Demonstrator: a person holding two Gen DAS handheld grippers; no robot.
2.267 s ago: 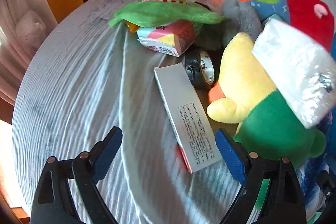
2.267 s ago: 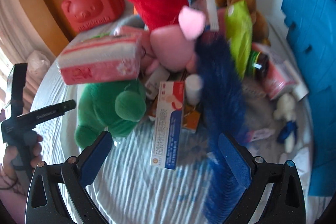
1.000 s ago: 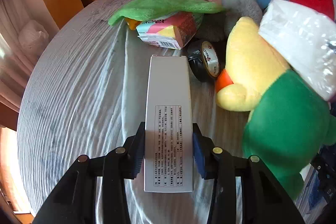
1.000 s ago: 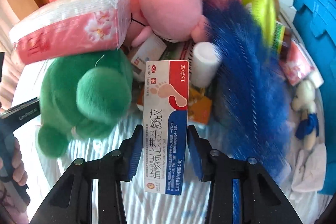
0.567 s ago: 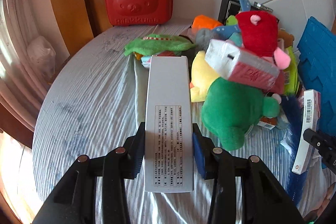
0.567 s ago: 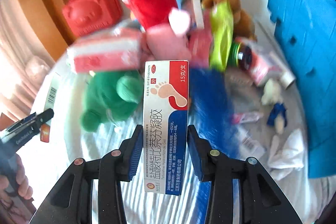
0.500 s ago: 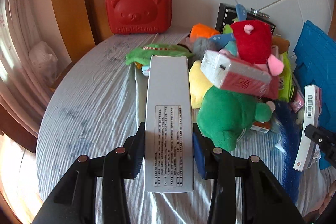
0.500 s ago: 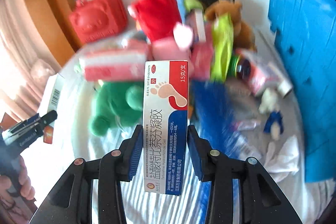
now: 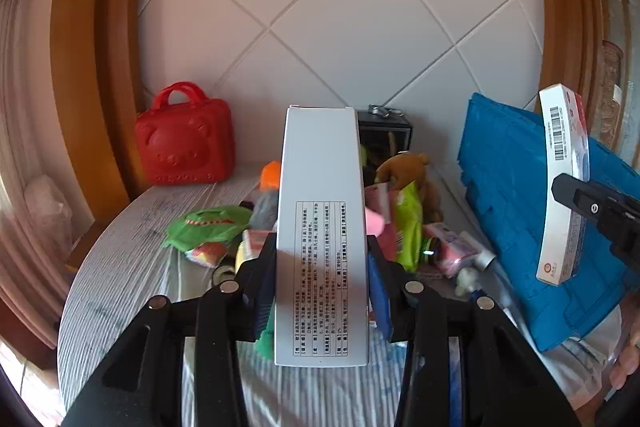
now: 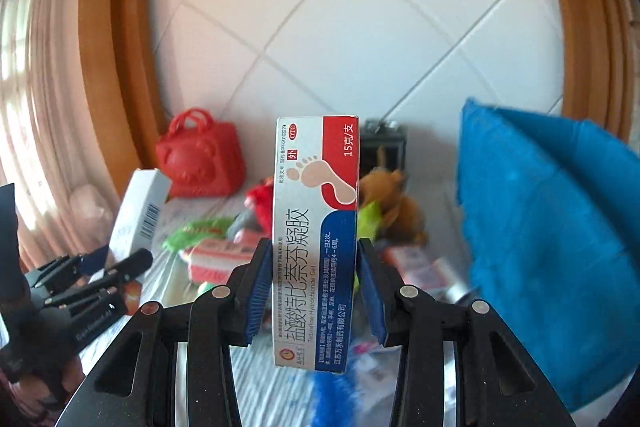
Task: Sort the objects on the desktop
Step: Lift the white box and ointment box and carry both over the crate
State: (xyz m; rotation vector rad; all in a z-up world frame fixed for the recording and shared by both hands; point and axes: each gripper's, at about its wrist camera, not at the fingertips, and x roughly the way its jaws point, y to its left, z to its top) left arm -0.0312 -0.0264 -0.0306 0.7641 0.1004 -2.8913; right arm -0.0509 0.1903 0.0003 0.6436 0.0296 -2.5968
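We note the left gripper (image 9: 322,291) pinching a white carton (image 9: 322,227) lengthwise between its pads; the right gripper (image 10: 316,291) clamps the foot-gel box (image 10: 314,239) likewise, upright.

left wrist: faces tiled wall (image 9: 320,27) | right wrist: likewise | shared: red case (image 9: 184,143) (image 10: 200,159)

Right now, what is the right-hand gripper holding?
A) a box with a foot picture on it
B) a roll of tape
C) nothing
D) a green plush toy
A: the right gripper is clamped on the box with a foot picture.
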